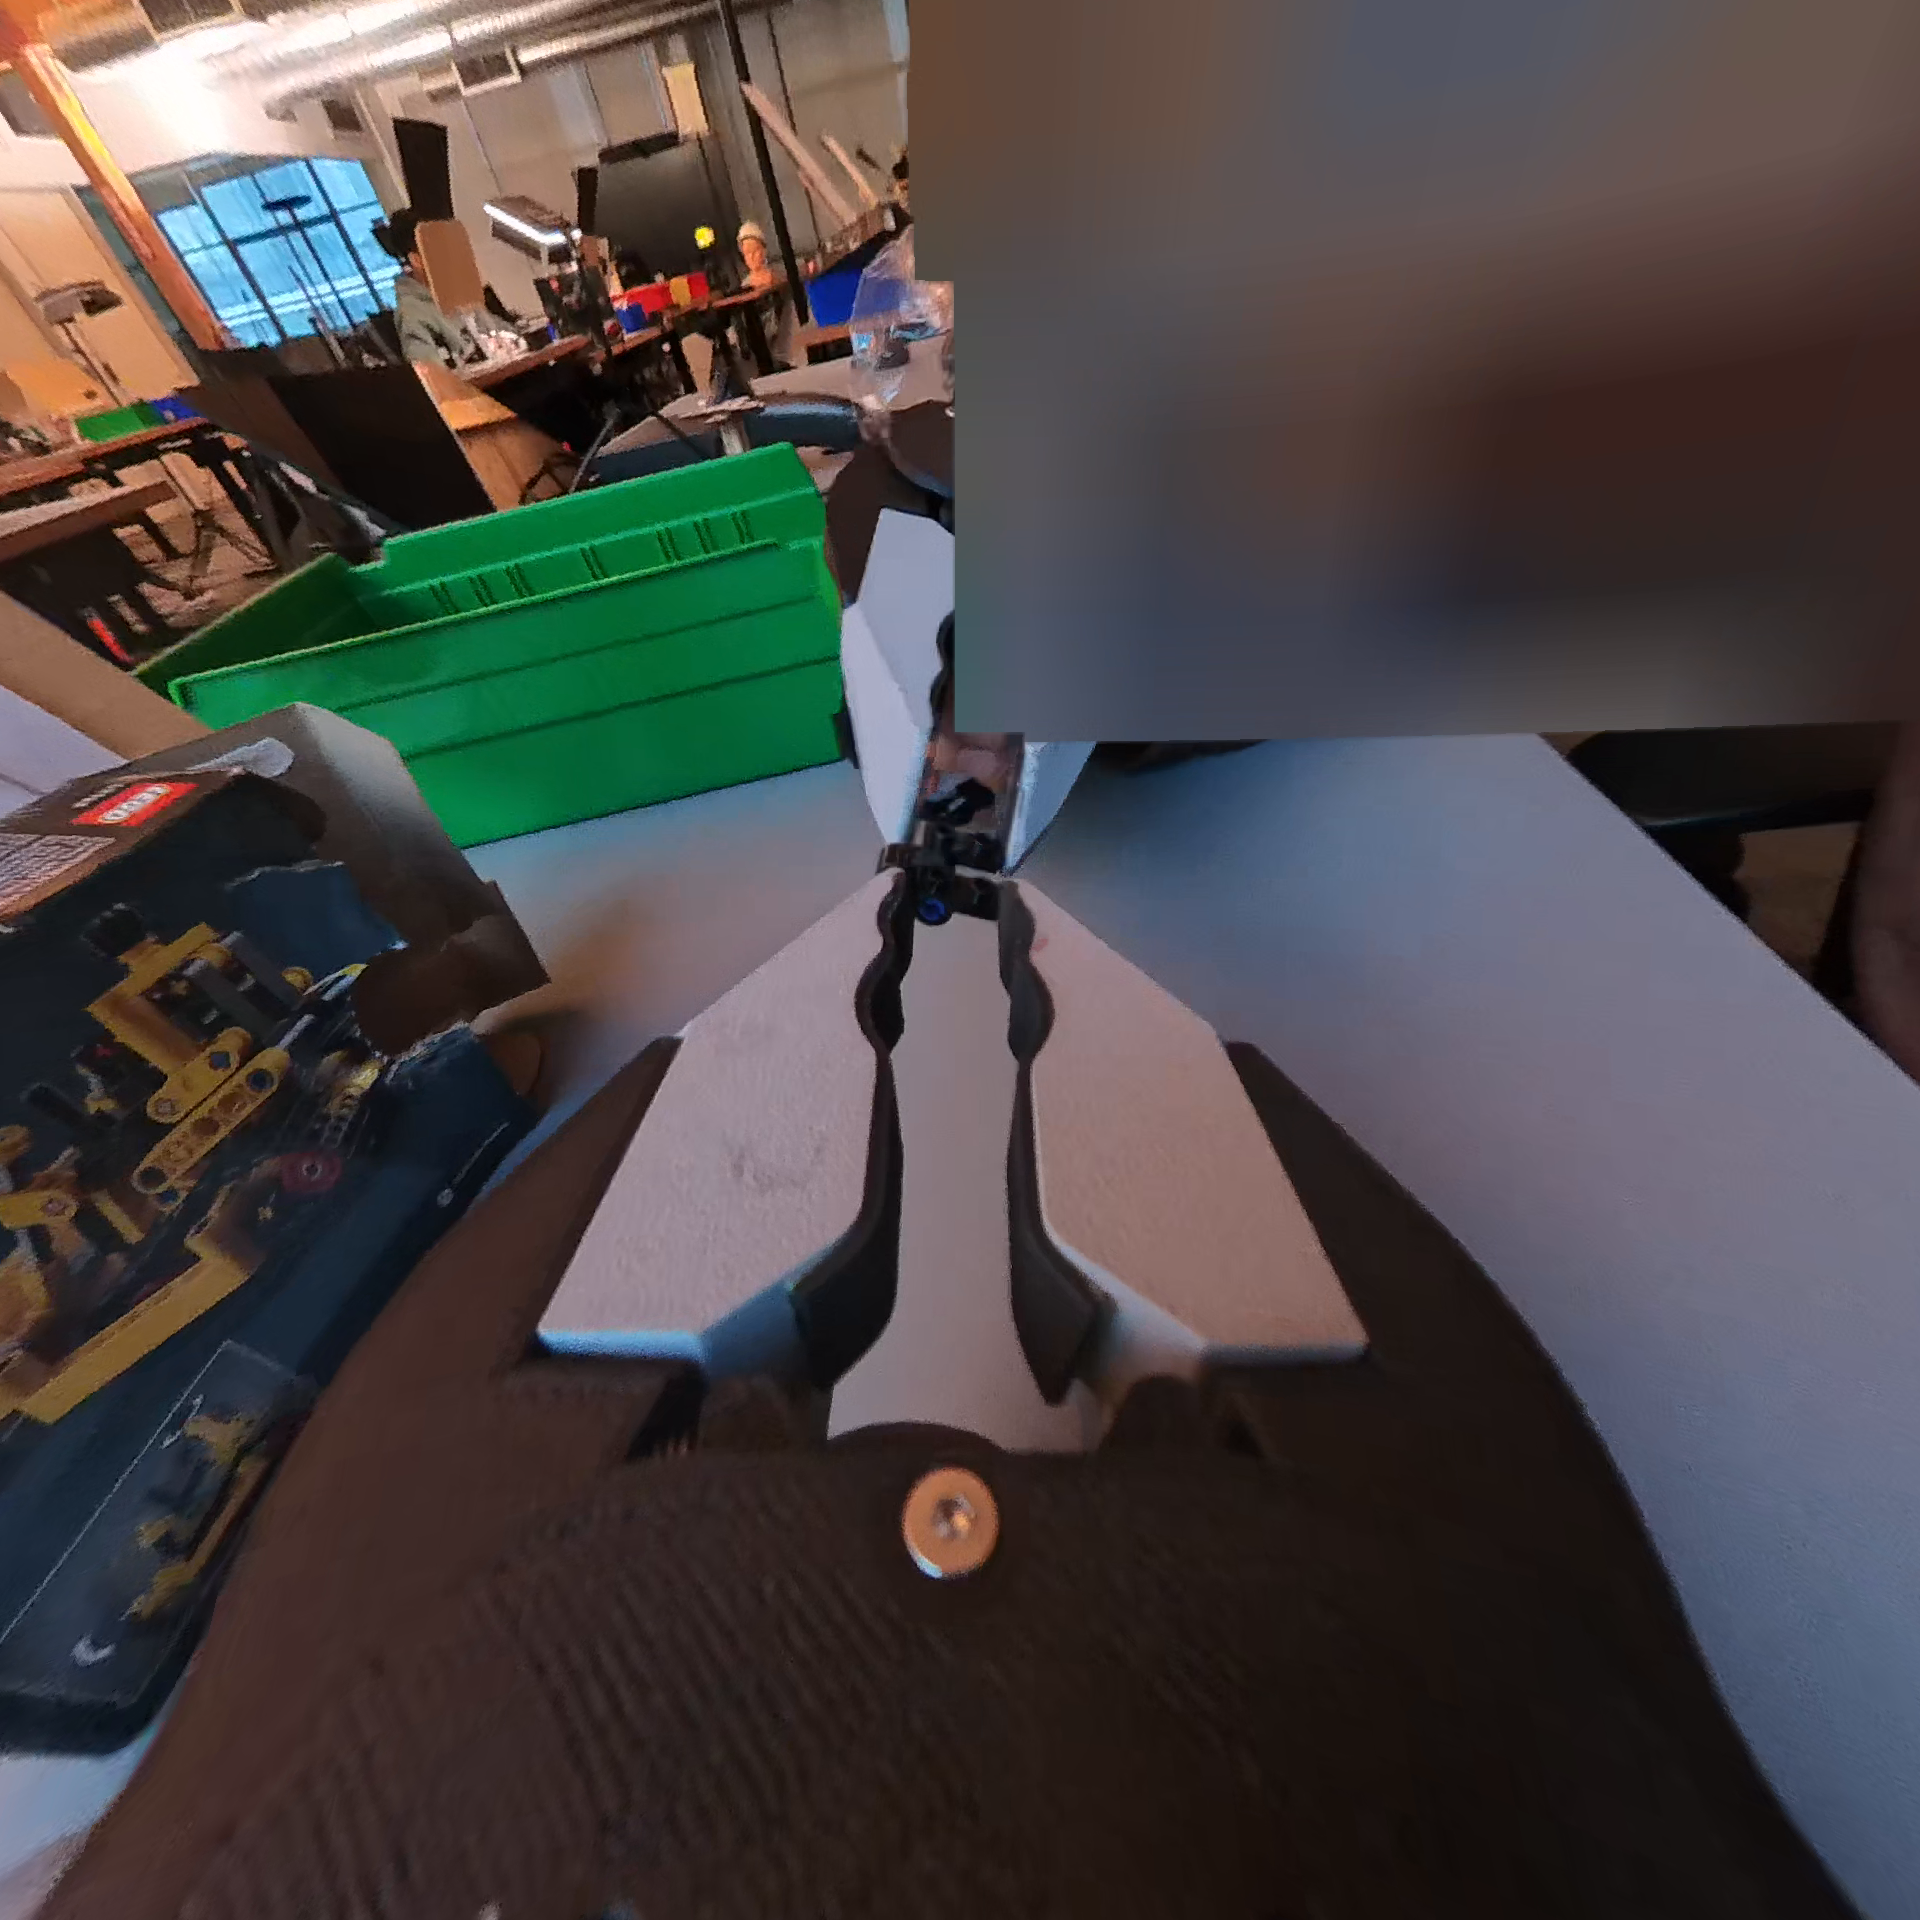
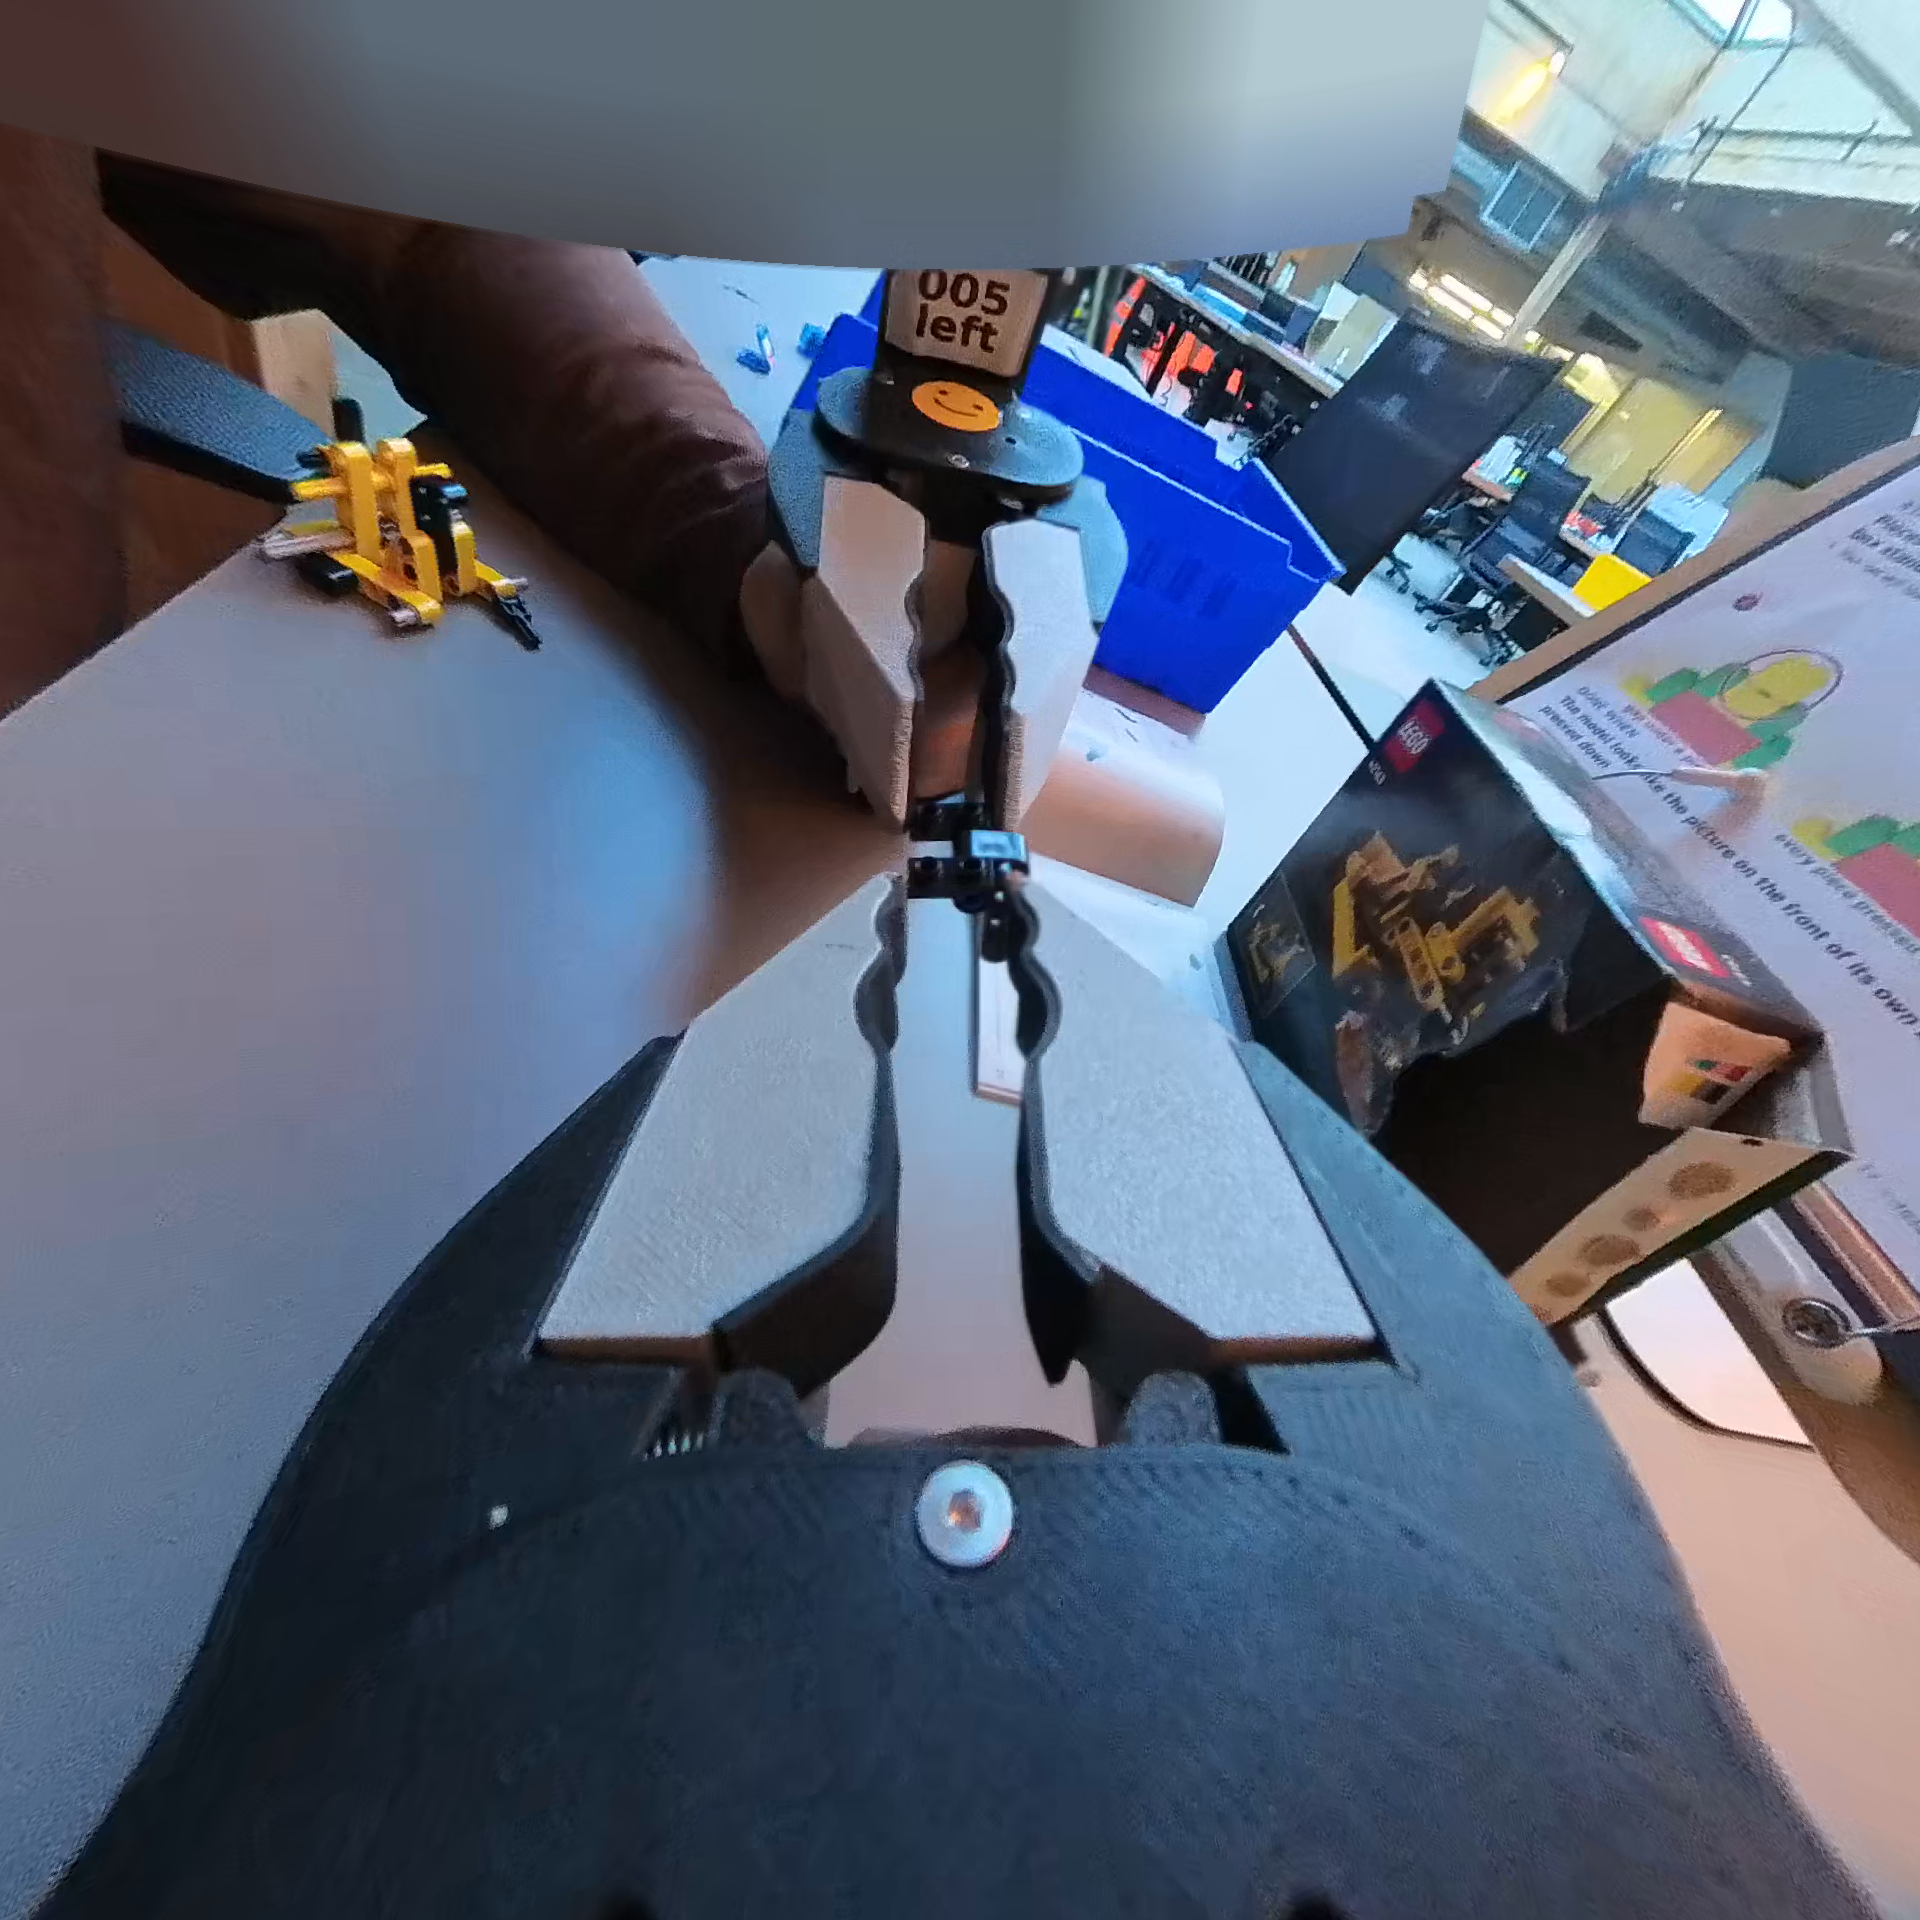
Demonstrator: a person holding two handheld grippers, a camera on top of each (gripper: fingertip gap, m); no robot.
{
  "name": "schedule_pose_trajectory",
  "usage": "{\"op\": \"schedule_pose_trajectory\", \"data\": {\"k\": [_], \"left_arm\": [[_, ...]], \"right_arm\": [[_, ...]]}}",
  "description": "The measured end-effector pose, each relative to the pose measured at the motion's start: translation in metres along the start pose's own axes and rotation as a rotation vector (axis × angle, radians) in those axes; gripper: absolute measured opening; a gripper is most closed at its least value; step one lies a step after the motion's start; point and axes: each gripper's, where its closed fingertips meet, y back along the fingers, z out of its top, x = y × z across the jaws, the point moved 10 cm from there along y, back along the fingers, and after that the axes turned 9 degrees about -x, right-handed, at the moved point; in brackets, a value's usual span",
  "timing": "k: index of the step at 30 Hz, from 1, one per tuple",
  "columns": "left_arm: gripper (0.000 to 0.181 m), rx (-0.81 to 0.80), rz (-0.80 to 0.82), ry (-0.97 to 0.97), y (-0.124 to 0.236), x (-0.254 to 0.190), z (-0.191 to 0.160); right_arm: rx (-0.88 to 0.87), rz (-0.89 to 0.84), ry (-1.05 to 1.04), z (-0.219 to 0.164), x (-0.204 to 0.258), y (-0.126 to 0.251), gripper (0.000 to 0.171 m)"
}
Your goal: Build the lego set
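Each gripper had a black ribbed printed body with a silver screw [image 1: 950,1523] low in the centre of the frame. The left gripper [image 1: 945,891] and right gripper [image 2: 951,894] carried pale grey wedge-shaped fingers [image 1: 769,1132] lined with wavy black pads [image 2: 878,997]. At upper centre of the right wrist view, the left gripper's base bore an orange smiley sticker [image 2: 954,405] under a tan label.
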Motion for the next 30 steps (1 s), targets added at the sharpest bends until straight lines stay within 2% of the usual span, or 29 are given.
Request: {"op": "schedule_pose_trajectory", "data": {"k": [4, 6, 11, 19, 21, 22, 25, 30], "left_arm": [[0.013, -0.068, -0.031, 0.051, 0.001, -0.001, 0.003], [0.013, -0.102, -0.035, 0.077, 0.002, -0.001, 0.004], [0.013, -0.129, -0.047, 0.118, 0.003, 0.002, 0.004], [0.017, -0.14, -0.004, 0.147, 0.006, 0.007, 0.004], [0.028, -0.124, 0.04, 0.144, 0.009, 0.012, 0.004], [0.034, -0.113, 0.072, 0.14, 0.011, 0.016, 0.004], [0.035, -0.09, 0.155, 0.122, 0.019, 0.025, 0.003], [0.032, -0.068, 0.187, 0.153, 0.018, 0.029, -0.002]], "right_arm": [[0.015, -0.014, -0.021, -0.002, -0.002, 0.001, 0.028], [0.027, -0.007, -0.034, -0.004, -0.001, -0.001, 0.028], [0.044, -0.064, -0.035, -0.004, 0.0, -0.013, 0.005], [0.082, -0.127, -0.151, -0.007, -0.009, -0.009, 0.004], [0.207, -0.158, -0.176, -0.016, -0.013, -0.004, 0.004], [0.317, -0.171, -0.188, -0.023, -0.015, -0.001, 0.004], [0.696, -0.172, -0.181, -0.043, -0.016, 0.007, 0.004], [0.739, -0.148, -0.174, -0.038, -0.01, 0.007, 0.005]]}}
